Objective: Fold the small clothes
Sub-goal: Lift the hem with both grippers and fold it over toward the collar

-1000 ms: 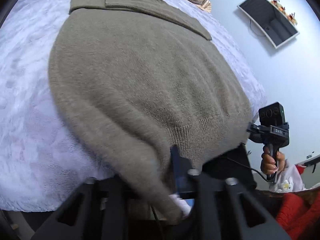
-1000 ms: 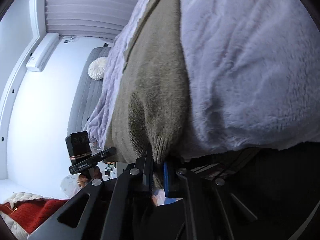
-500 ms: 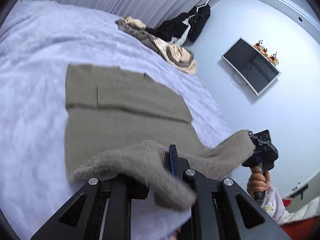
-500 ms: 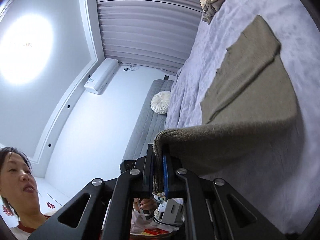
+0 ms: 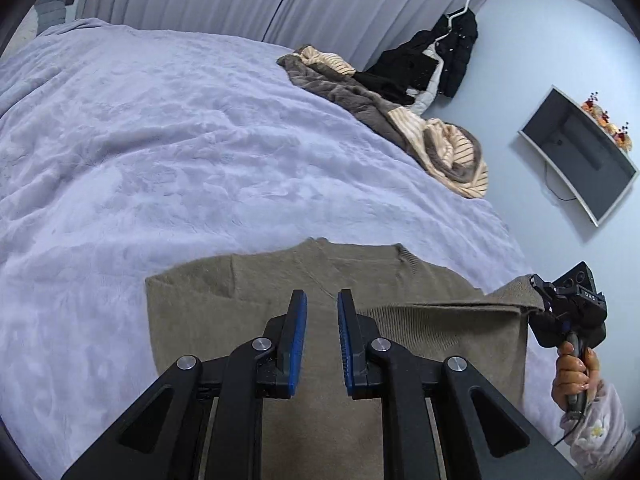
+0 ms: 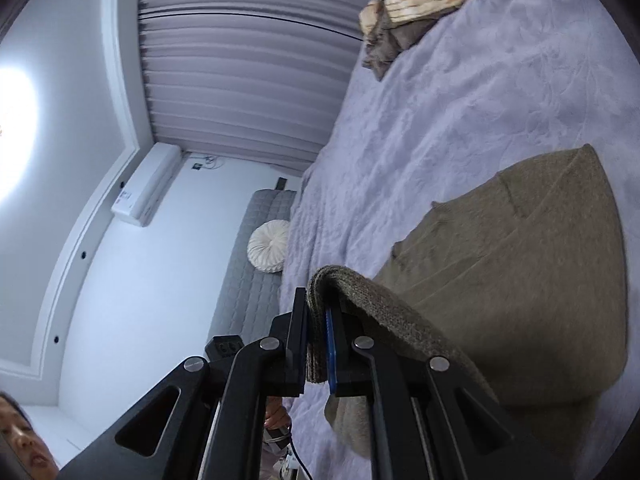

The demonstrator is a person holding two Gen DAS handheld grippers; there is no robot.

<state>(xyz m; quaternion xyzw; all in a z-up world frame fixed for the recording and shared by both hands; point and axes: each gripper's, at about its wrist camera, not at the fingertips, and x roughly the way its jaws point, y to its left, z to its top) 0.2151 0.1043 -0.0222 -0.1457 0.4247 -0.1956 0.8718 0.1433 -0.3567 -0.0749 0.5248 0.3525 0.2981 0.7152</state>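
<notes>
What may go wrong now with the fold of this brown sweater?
1. The left gripper is open and empty, while the right gripper alone pinches the sweater hem, so the folded edge may land crooked.
2. The soft purple blanket could wrinkle under the sweater if it is dragged.

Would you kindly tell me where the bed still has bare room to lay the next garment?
The lilac blanket is bare left of and beyond the olive sweater, up to the curtains. The far right edge is crowded by a striped clothes heap. The sweater fills the near middle.
</notes>
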